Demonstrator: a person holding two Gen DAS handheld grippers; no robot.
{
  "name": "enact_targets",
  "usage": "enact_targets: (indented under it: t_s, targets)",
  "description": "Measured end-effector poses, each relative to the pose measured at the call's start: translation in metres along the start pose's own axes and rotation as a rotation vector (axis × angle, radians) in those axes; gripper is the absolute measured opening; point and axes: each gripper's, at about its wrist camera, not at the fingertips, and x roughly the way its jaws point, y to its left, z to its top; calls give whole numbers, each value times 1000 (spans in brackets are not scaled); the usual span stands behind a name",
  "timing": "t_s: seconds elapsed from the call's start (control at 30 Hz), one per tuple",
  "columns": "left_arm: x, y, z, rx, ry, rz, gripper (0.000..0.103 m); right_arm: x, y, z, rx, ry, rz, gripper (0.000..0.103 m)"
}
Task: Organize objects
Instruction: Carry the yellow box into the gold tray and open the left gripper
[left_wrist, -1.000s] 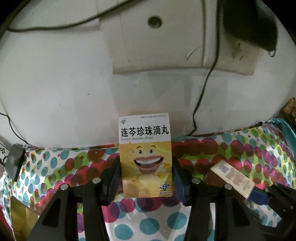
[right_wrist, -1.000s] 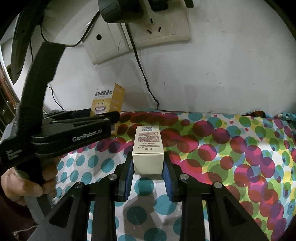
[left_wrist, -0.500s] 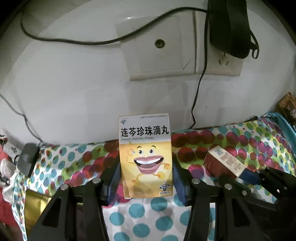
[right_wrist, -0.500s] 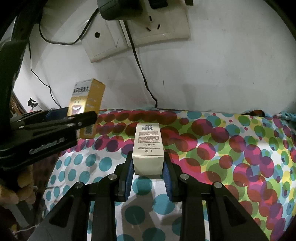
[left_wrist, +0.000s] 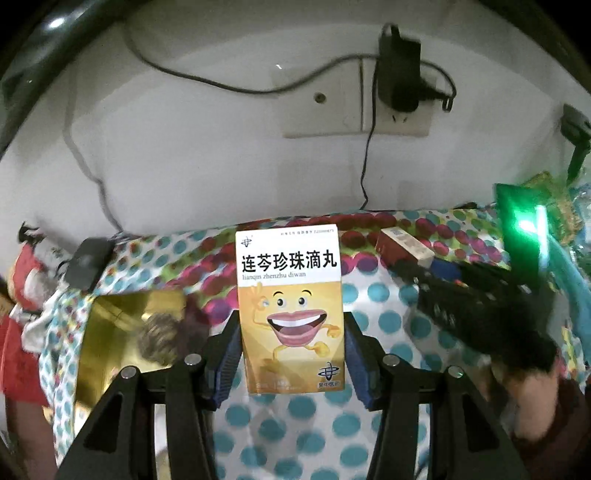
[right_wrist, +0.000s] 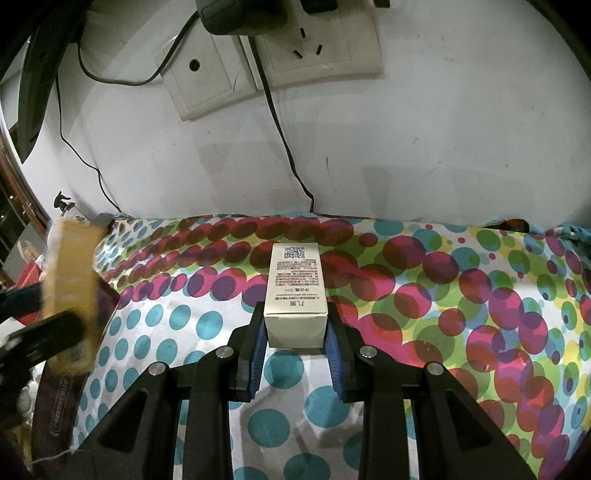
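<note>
My left gripper (left_wrist: 291, 354) is shut on a yellow and white medicine box (left_wrist: 290, 306) with a smiling cartoon face, held upright above the dotted cloth (left_wrist: 369, 406). My right gripper (right_wrist: 295, 343) is shut on a small cream box (right_wrist: 295, 291) with a QR code on top, just above the cloth (right_wrist: 461, 314). The cream box also shows in the left wrist view (left_wrist: 406, 247), with the right gripper's black body behind it. The yellow box shows blurred at the left of the right wrist view (right_wrist: 68, 291).
A gold box (left_wrist: 122, 332) lies at the cloth's left edge. Wall sockets (right_wrist: 325, 40) with a black plug and hanging cables (right_wrist: 288, 147) are on the white wall behind. Green packets (left_wrist: 535, 221) stand at the far right. Clutter lies beyond the left edge.
My left gripper has pulled back and to the left with the yellow box, away from the wall. My right gripper has stayed in place with the cream box.
</note>
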Motion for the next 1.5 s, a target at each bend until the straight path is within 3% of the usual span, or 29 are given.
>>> enact_targets:
  t_s: [0.2,0.4,0.57,0.77,1.13,1.5]
  targets:
    - [-55,46,-27,-111,-22,55,52,2,2,7,-4,1,-3,28]
    - [-93,101,-58,-217,-9,181,52,3,-15,3,-8,3,-6,28]
    - [-95,135,-89,-308,45,218,52,3,-19,1,-11,5,-9,28]
    - [-72,151,-121,-377,115,196,52,6,-17,-1,-13,10,-11,28]
    - [-46,144,-133,-360,143,166,52,8,-15,-2,-29,17,-27,29]
    - [-41,132,-133,-273,132,170,53,9,-15,-3,-44,20,-38,30]
